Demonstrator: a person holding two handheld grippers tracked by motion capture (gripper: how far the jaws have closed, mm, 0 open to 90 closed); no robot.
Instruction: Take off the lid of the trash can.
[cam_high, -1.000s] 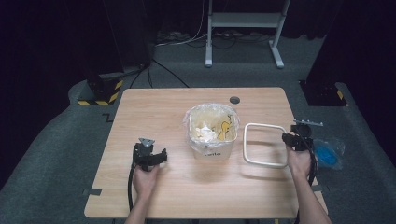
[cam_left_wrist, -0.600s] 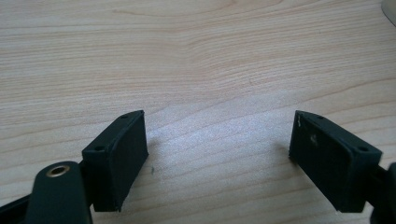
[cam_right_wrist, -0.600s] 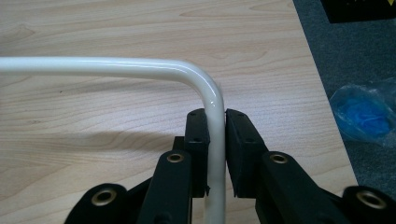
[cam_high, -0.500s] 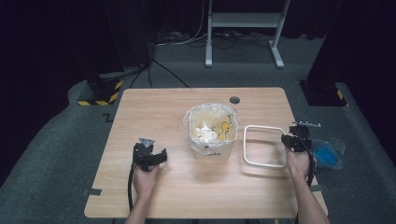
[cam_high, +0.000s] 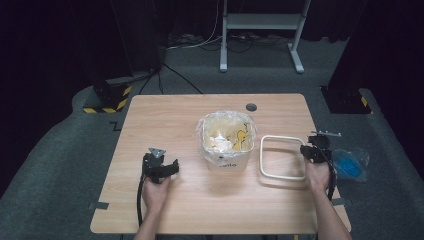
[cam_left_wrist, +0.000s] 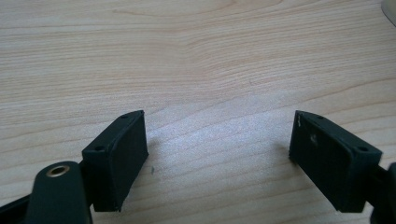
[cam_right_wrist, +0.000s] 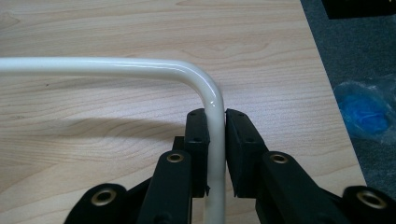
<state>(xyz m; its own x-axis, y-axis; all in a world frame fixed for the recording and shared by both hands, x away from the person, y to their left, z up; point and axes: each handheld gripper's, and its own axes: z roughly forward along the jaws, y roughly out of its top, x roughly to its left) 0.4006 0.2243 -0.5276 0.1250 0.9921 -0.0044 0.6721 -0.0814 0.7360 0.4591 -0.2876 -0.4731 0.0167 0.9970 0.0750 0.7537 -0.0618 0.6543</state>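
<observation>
Both jaws of the right gripper clamp the cream frame, seen close up; left gripper gapes over bare table.

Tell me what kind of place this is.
Probably a lab or studio set up for recording: a lone light wooden table on grey carpet, dark curtains around it, black stand bases with yellow-black hazard tape, and loose cables on the floor.

Lined bin at frame centre on wooden table; blue bag on carpet, right edge; white stand legs at top.
</observation>
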